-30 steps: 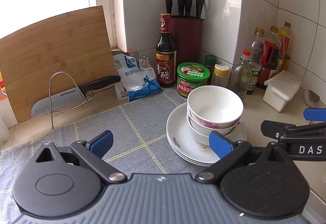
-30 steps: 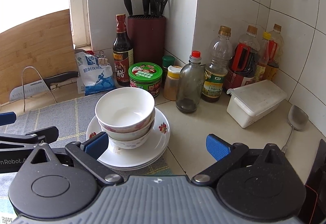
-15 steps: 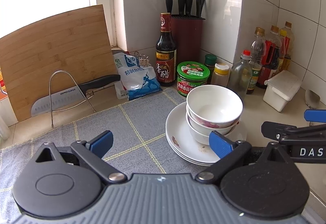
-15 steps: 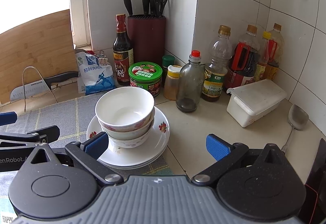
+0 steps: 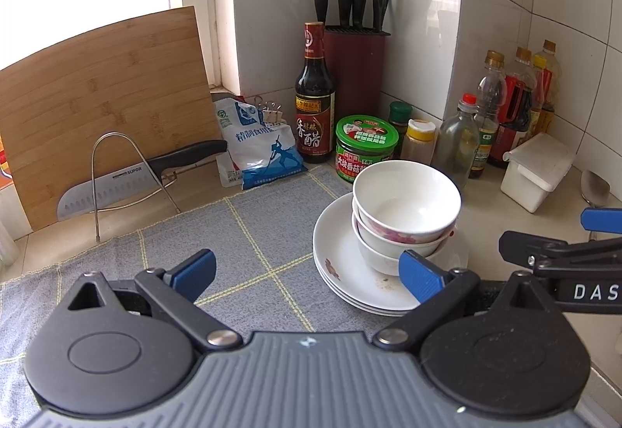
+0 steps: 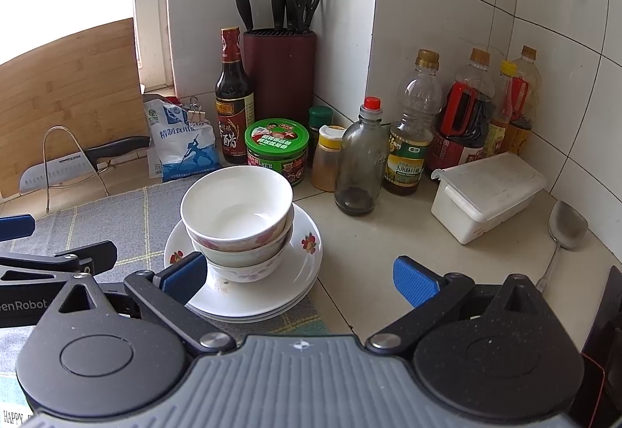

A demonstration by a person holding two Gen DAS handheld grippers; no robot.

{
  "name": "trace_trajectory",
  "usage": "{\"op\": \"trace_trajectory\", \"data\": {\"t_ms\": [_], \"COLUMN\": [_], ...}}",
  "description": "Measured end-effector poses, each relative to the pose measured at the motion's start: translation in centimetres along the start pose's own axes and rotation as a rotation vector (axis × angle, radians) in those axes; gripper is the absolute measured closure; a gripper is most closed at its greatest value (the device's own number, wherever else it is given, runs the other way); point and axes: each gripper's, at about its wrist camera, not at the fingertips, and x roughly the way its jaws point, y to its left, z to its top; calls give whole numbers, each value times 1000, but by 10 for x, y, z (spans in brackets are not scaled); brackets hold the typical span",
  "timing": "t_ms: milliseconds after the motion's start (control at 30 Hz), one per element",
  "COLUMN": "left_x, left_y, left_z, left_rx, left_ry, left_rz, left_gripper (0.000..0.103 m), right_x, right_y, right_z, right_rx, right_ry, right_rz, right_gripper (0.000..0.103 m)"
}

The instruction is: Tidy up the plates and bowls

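Note:
Three white bowls with flower prints [image 5: 404, 210] sit nested on a stack of white plates [image 5: 342, 272], at the right edge of a grey checked mat [image 5: 241, 233]. The same bowls [image 6: 237, 210] and plates [image 6: 295, 272] show in the right wrist view. My left gripper [image 5: 307, 272] is open and empty, just before the plates, its right finger over their near rim. My right gripper [image 6: 299, 278] is open and empty, its left finger over the plates' near left rim. Each gripper's fingers show at the edge of the other's view.
A green-lidded jar [image 6: 276, 146], a vinegar bottle [image 5: 315, 97], a knife block [image 6: 280, 70] and several bottles [image 6: 412, 128] stand behind the stack. A white lidded box [image 6: 486, 194] and a metal spoon [image 6: 563, 233] lie right. A cutting board [image 5: 101, 105], racked knife [image 5: 132, 179] and salt bag [image 5: 260, 148] stand left.
Both grippers have crept slightly closer to the stack of plates and bowls. Nothing else moved.

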Motion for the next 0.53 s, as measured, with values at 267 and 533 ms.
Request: {"op": "trace_trajectory", "data": {"t_ms": [267,533], "left_x": [0,0], "left_y": [1,1], "left_z": [-1,0], "left_rx": [1,1], "left_ry": [1,0], "left_rz": [-1,-2], "left_gripper": [3,3], "right_x": [-1,0], "right_y": [2,3], "right_z": [1,2], "right_rx": [-6,-10], "right_ry": [-3,-4], "right_rz": [-1,-5], "right_gripper": [0,0]}}
